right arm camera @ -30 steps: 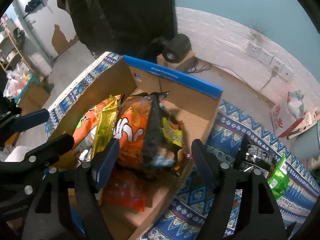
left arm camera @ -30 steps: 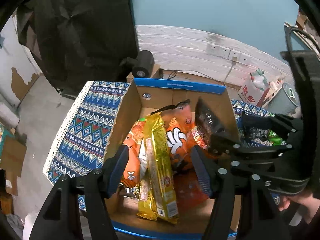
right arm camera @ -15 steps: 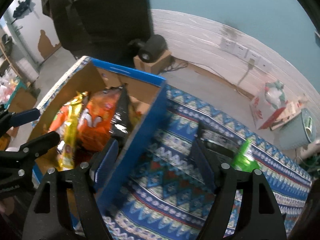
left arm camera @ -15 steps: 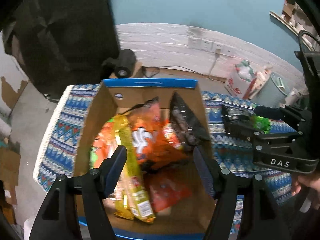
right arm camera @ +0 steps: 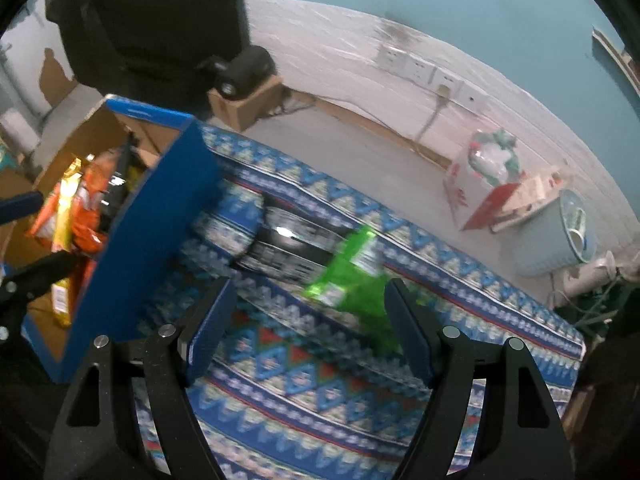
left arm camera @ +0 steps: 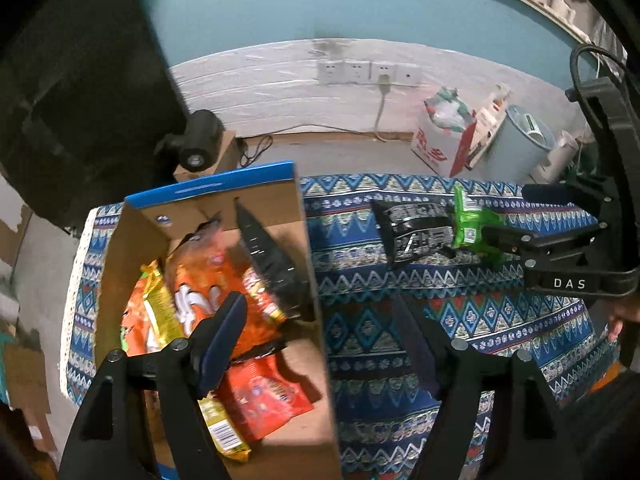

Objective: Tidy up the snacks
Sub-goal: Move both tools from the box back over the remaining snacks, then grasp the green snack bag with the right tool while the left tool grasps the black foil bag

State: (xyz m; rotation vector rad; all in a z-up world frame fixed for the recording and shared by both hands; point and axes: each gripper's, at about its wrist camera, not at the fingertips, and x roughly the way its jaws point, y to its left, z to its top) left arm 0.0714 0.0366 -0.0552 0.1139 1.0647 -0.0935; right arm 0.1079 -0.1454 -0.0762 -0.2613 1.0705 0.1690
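Note:
A cardboard box [left arm camera: 212, 186] with a blue rim holds an orange bag [left arm camera: 208, 272], a yellow packet [left arm camera: 160, 312], a red packet [left arm camera: 264, 396] and a black bag [left arm camera: 268, 264]. My left gripper [left arm camera: 320, 344] straddles the box's right wall, its jaws opening with no snack between them. On the patterned cloth lie a black packet [right arm camera: 288, 248] and a green packet [right arm camera: 352, 280]. My right gripper [right arm camera: 310, 328] hovers open just in front of them, the green packet near its right finger [right arm camera: 408, 336]. The left wrist view shows that gripper [left arm camera: 516, 216] beside the green packet [left arm camera: 472, 224].
The blue patterned cloth [left arm camera: 460, 320] covers the table, and the box's blue wall [right arm camera: 140, 240] stands at the left. Beyond the table are a black device on a carton [left arm camera: 196, 148], a white and red box [left arm camera: 440, 148] and a pale bin [left arm camera: 520, 144].
Both grippers have swung right, away from over the box. The left jaws have spread wider. The right gripper now sits over the cloth by the green and black packets.

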